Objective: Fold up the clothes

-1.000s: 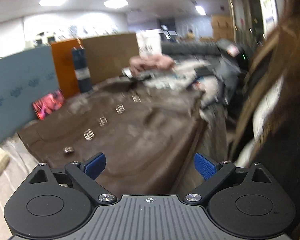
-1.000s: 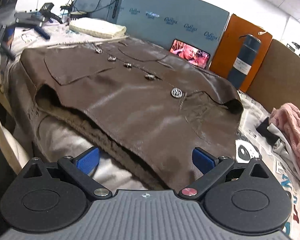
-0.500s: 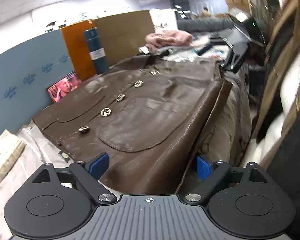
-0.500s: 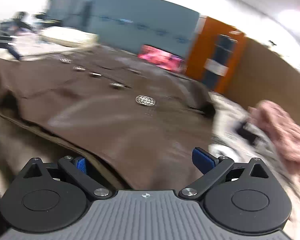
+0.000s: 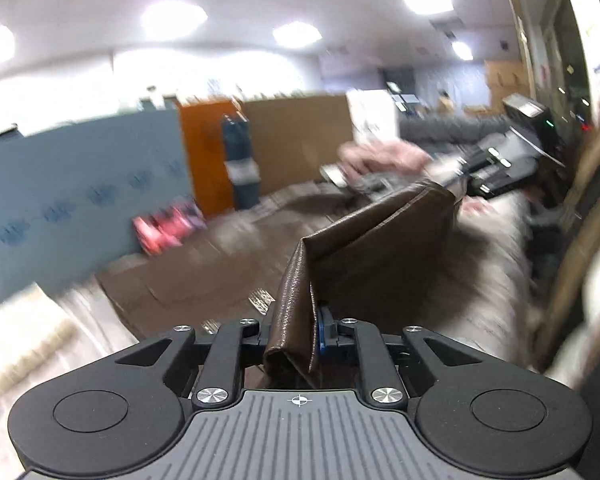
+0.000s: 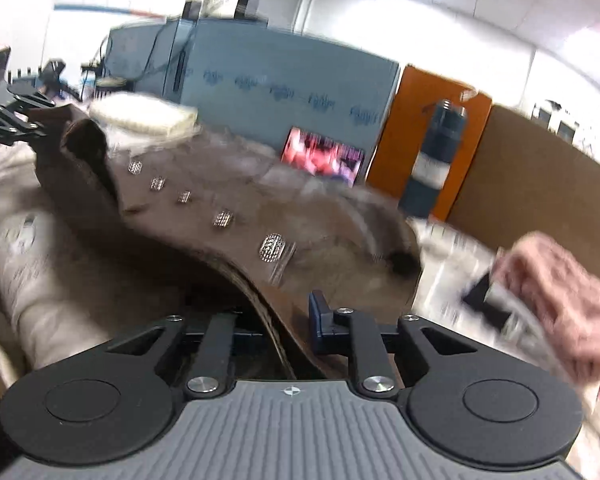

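Note:
A brown leather jacket (image 6: 228, 208) with several silver buttons lies on the table. My left gripper (image 5: 294, 330) is shut on the jacket's near edge (image 5: 296, 292), which stands up as a folded flap running toward my right gripper, seen far right (image 5: 496, 172). My right gripper (image 6: 290, 320) is shut on the jacket's front edge, lifted off the table. The left gripper shows at far left in the right wrist view (image 6: 12, 120), holding the other end. The pale lining (image 6: 60, 264) hangs below the raised edge.
A pink knit garment (image 6: 560, 280) lies at the right. A dark flask (image 6: 436, 160) and a lit phone (image 6: 324, 156) stand against blue, orange and brown partitions. A folded cream towel (image 6: 144, 120) lies beyond the jacket. The person's body fills the right of the left wrist view (image 5: 580, 240).
Both grippers went from open to shut on the jacket's near edge and have lifted it; the edge now stands up off the table between them.

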A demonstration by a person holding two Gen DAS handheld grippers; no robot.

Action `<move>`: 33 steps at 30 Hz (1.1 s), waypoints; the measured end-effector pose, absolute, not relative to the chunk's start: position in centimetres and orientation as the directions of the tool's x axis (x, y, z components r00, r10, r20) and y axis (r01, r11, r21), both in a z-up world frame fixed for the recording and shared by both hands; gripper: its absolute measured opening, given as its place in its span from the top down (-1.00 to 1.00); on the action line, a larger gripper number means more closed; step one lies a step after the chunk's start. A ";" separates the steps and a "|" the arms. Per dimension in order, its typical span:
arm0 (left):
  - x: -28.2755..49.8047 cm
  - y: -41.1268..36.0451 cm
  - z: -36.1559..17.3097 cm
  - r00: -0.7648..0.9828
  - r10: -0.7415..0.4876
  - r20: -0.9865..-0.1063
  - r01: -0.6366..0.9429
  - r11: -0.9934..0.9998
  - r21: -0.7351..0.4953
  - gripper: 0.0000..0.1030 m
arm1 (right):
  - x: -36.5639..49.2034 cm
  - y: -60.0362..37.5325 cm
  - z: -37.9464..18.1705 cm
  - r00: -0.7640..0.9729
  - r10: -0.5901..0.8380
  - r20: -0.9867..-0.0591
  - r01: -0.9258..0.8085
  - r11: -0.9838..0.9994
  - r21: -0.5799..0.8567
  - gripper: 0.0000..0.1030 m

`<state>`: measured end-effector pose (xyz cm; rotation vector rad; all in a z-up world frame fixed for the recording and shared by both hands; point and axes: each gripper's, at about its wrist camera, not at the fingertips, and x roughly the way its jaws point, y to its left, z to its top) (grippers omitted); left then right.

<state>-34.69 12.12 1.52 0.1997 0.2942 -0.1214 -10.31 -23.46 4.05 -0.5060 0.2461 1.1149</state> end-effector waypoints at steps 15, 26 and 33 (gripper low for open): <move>-20.0 19.4 3.2 0.949 0.124 -0.289 -0.059 0.972 0.226 0.73 | 2.9 -14.6 5.3 0.387 0.812 -0.438 -0.920 0.309 -0.239 0.84; -12.1 25.0 -0.1 0.906 0.111 -0.409 -0.064 0.990 0.127 0.69 | 9.0 -11.3 1.8 0.404 0.788 -0.464 -0.912 0.387 -0.137 0.84; -11.9 27.9 -0.8 0.904 0.084 -0.420 -0.112 0.993 -0.041 -0.42 | 11.1 -12.2 0.7 0.445 0.782 -0.437 -0.871 0.491 -0.008 0.06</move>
